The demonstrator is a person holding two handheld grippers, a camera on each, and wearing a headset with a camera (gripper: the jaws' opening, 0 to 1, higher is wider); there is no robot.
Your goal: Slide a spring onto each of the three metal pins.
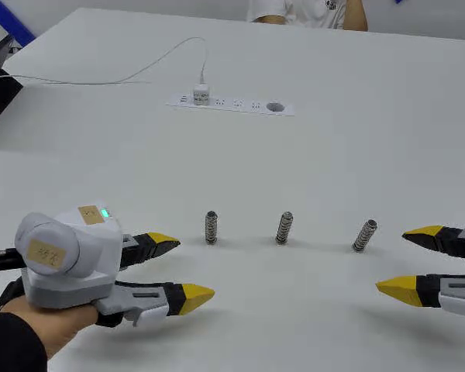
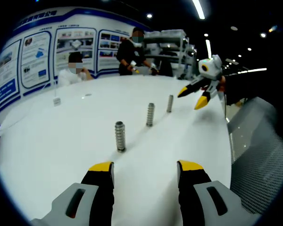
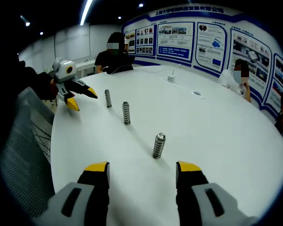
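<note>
On the left, my left gripper (image 1: 195, 269) is released, jaws spread with nothing between them, low over the near part of the table (image 1: 333, 155). The left spring (image 1: 211, 227) lies just to its right and a little farther off, long axis upright. In the left gripper view it sits ahead of the jaws and slightly left of centre. The middle spring (image 1: 284, 228) stands between the two grippers, roughly level with the others and leaning a touch. The right spring (image 1: 364, 235) tilts right, and a pin head (image 3: 160, 136) shows at its top. My right gripper (image 1: 391, 261) is also spread and empty, just right of that spring, tips pointing left at it. I judge all three coils already seated. If the leaning one needs settling, the right gripper is nearer.
</note>
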